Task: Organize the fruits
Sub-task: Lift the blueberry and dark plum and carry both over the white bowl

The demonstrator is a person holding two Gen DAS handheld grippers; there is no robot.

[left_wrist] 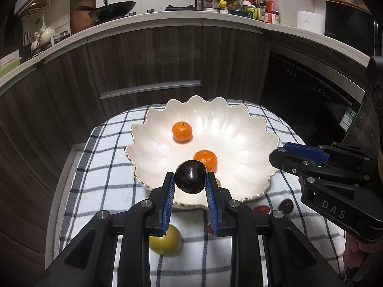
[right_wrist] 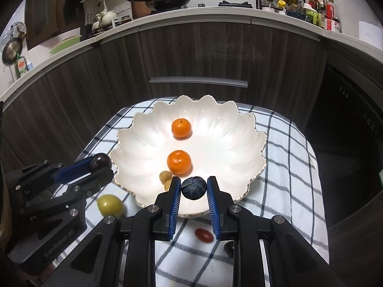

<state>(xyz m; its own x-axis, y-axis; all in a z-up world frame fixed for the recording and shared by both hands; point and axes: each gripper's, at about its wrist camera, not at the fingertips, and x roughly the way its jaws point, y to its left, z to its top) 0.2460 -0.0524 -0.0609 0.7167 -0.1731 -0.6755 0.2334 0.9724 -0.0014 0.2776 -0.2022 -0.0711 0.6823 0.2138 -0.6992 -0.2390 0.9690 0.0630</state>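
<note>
Currently my left gripper (left_wrist: pixel 189 179) pinches a dark plum (left_wrist: pixel 190 176), my right gripper (right_wrist: pixel 193 187) a bluish plum (right_wrist: pixel 194 188); both held over near rim of scalloped white bowl (right_wrist: pixel 239 129) w/ two oranges inside.

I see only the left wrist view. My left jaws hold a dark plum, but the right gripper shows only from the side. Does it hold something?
Observer: Yes, the right gripper is shut on a dark blue plum with a short stem, over the near part of the white bowl.
Operator: Is anything inside the bowl hidden from me?
Observer: Two small tan fruits lie inside it, just before the nearer orange.
</note>
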